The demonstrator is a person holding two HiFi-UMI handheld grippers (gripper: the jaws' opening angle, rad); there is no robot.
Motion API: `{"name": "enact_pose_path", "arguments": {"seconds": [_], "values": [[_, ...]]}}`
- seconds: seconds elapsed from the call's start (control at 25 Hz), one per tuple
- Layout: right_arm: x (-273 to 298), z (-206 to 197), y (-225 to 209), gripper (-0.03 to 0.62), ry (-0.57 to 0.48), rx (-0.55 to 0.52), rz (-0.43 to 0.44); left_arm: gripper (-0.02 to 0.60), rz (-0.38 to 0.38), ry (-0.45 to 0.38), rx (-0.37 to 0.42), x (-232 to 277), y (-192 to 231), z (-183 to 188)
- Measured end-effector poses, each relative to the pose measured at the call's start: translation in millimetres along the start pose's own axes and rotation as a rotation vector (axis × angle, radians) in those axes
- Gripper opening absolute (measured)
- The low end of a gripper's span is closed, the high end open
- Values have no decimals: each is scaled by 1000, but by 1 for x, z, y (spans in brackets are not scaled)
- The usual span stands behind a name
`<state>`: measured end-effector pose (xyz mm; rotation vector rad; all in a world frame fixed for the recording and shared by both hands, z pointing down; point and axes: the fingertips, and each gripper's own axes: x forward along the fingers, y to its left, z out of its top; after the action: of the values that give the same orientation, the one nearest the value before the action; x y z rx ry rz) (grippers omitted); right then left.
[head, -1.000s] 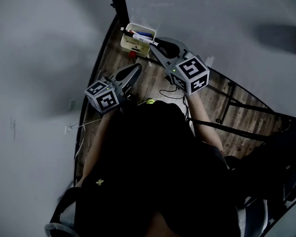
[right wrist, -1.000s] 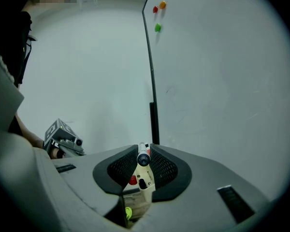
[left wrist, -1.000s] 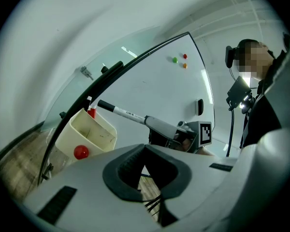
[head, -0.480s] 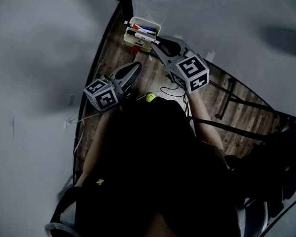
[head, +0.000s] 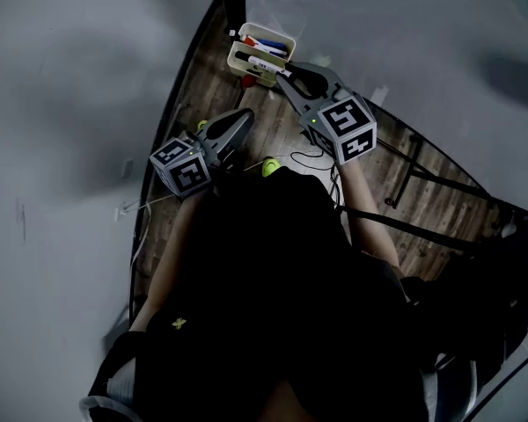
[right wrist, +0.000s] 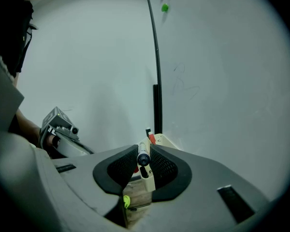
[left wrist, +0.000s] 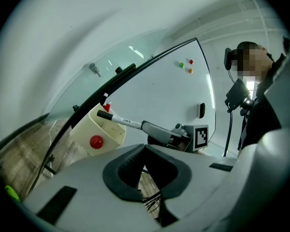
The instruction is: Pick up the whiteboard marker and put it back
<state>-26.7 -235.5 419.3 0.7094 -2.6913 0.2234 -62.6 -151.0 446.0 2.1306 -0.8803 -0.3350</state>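
Observation:
A cream tray [head: 243,60] hangs on the whiteboard [head: 405,33] and holds several markers. My right gripper [head: 286,76] is shut on a whiteboard marker [head: 266,63] with a white body and black cap; its front end lies over the tray. In the right gripper view the marker's back end [right wrist: 143,158] sits between the pads, with the tray [right wrist: 160,140] just beyond. The left gripper view shows the marker [left wrist: 121,121] level above the tray [left wrist: 99,129]. My left gripper [head: 245,114] hovers below and left of the tray, its jaw tips together, nothing held.
A red round magnet [head: 248,81] sticks on the tray's front. A green ball [head: 269,166] and loose cables [head: 304,161] lie on the wooden floor. The whiteboard's black stand legs [head: 414,170] run to the right. A person [left wrist: 261,115] stands beside the board.
My right gripper has sunk slightly with the marker, whose front end now lies over the tray instead of beside it. The left gripper has stayed put.

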Motion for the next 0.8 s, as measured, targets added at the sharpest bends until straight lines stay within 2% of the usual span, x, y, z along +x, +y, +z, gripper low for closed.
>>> {"name": "enact_pose_path", "arguments": {"seconds": [0.44, 0.8], "values": [[17, -12, 4, 92, 67, 3, 3, 5, 19, 14, -30, -11, 14, 5], [33, -23, 2, 92, 150, -60, -13, 5, 37, 14, -37, -17, 27, 11]]}}
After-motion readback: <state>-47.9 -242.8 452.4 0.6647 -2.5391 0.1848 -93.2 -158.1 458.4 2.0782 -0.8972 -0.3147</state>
